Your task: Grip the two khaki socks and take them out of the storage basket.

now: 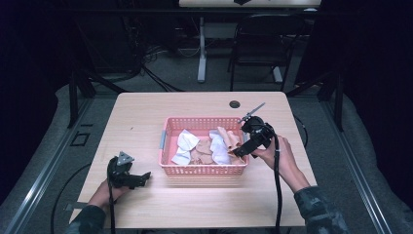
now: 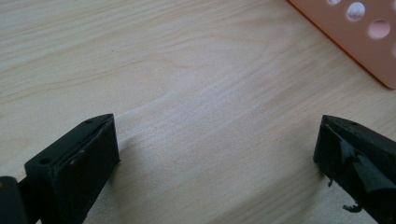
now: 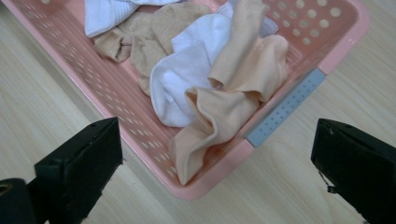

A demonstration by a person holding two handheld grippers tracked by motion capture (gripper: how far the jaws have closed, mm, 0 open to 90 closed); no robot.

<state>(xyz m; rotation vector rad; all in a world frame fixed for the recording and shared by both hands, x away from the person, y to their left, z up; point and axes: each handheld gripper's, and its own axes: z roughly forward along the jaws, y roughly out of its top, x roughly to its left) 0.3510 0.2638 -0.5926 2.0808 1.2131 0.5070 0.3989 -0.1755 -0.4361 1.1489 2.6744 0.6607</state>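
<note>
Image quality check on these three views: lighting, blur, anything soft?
High view: table lit, surroundings near black, picture slightly soft. Left gripper view: wood grain sharp, basket corner slightly blurred. Right gripper view: peach sock sharp, jaws at bottom soft; even light, no glare.

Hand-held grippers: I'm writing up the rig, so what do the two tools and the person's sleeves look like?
Both are black. The left hand-held gripper carries a grey three-cornered plate on top; the right hand-held gripper has a thin grey rod sticking up from its body. A black cable trails from each toward the person. In the gripper views the jaws are blocky and black, with worn, frayed pads. The sleeves are a dark mottled green.
</note>
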